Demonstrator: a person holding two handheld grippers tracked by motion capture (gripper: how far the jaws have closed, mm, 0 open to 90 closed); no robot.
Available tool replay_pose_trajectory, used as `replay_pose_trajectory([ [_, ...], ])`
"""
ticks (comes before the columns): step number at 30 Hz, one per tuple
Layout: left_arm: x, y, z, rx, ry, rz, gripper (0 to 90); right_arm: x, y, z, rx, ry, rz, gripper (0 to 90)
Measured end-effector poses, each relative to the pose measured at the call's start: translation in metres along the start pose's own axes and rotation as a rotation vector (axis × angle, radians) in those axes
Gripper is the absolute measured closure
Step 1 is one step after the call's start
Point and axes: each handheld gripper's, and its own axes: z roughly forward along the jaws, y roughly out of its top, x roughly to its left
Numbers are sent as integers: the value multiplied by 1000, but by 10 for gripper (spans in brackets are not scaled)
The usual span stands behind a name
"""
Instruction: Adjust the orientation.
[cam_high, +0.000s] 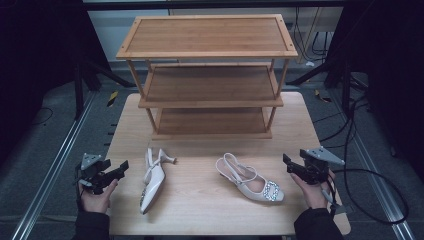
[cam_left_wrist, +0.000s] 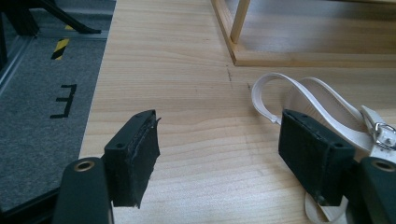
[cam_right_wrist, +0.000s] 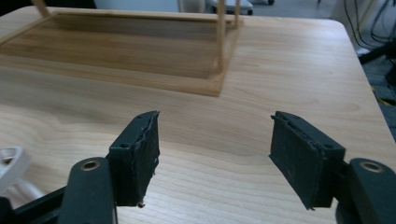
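Your left hand (cam_high: 95, 195) enters at the seven o'clock corner of the high view, holding the left gripper (cam_high: 121, 167), which points toward three o'clock with its jaws spread wide and nothing between them. Your right hand (cam_high: 314, 192) enters at five o'clock, holding the right gripper (cam_high: 287, 162), which points toward ten o'clock, its jaws likewise wide apart and empty.

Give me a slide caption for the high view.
Open left gripper and right gripper flank two white heeled shoes before an empty shelf rack.
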Motion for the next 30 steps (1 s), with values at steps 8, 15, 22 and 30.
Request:
replay_pose_trajectory([
  [8, -5, -2, -5, -20, 17, 21, 320, 16, 9, -7, -24, 71, -15, 379],
  [15, -4, -4, -6, -15, 7, 21, 332, 46, 32, -12, -50, 149, -44, 392],
  [22, -5, -4, -5, -6, 1, 30, 370, 91, 73, -8, -93, 279, -101, 467],
  [30, -2, -6, -6, 6, 6, 42, 429, 155, 103, 13, -103, 410, -173, 570],
])
